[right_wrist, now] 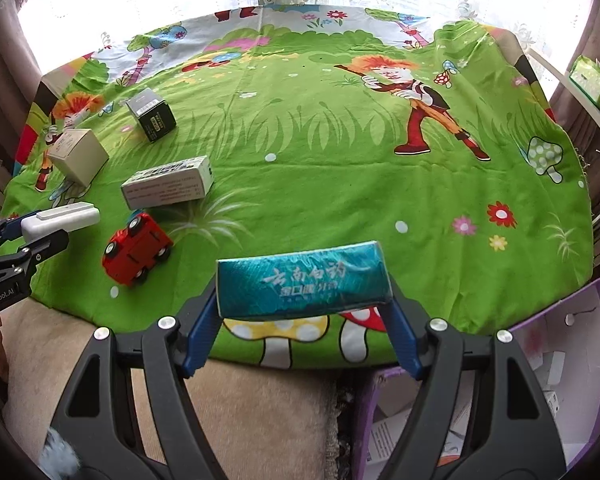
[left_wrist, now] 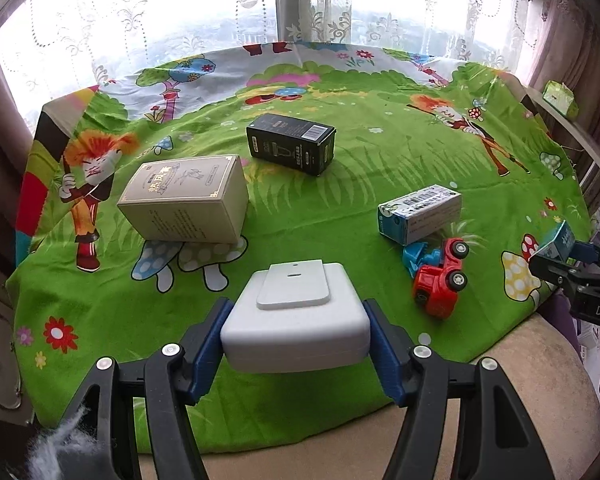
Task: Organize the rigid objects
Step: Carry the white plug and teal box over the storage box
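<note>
Below, purple box [right_wrist: 560,380] holds white papers and packets [right_wrist: 552,364].

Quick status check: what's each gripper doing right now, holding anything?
Left gripper: shut on the white box, lifted off the cloth.
Right gripper: shut on the teal box.

Four boxes were counted: a beige box [left_wrist: 184,200], a black box [left_wrist: 292,144], a white box [left_wrist: 420,212] and a teal box [right_wrist: 304,284]. One white case [left_wrist: 296,320] and one red toy truck [left_wrist: 440,280] were seen.
</note>
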A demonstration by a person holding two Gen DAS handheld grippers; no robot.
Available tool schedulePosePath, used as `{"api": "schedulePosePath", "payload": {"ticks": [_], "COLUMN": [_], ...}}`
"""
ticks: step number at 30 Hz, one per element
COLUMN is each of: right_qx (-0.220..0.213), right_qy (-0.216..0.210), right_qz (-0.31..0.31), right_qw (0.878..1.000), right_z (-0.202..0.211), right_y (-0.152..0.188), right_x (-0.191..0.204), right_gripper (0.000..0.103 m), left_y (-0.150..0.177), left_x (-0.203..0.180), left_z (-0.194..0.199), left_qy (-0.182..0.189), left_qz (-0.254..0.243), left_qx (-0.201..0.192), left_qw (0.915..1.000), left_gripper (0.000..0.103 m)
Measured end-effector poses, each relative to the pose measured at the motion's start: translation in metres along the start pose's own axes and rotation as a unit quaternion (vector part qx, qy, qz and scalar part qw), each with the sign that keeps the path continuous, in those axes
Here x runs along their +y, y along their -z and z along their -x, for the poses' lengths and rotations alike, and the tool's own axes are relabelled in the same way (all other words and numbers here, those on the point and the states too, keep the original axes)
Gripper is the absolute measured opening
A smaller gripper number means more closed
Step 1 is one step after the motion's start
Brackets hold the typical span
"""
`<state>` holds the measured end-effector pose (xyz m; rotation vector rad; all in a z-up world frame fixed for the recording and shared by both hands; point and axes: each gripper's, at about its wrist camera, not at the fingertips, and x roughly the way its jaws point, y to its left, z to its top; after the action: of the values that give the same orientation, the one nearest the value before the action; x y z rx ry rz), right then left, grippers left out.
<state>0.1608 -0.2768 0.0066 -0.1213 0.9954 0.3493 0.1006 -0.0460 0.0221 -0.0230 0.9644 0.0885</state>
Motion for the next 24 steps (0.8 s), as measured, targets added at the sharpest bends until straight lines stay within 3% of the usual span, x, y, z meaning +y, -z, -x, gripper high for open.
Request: {"api": "schedulePosePath", "payload": {"ticks": [16, 24], "right_qx": [-0.015, -0.022], "right_qy": [-0.007, 0.001], "right_qz": [-0.012, -0.022], "right_qw": [1.0, 1.0], "right_z": [0.041, 0.058], "right_y": [0.028, 0.042], "right_x": [-0.01, -0.022], "right_gripper": [0.076, 0.076], "left_y": [0.02, 0.023], "left_x": [-0.03, -0.056], "left_z": [0.044, 0.059], "left_qy": [0.022, 0.067], "left_qz": [0.002, -0.012], "left_qx": [-0.027, -0.037], "left_qw": [0.9994, 0.997], "left_gripper": [0.065, 0.065]}}
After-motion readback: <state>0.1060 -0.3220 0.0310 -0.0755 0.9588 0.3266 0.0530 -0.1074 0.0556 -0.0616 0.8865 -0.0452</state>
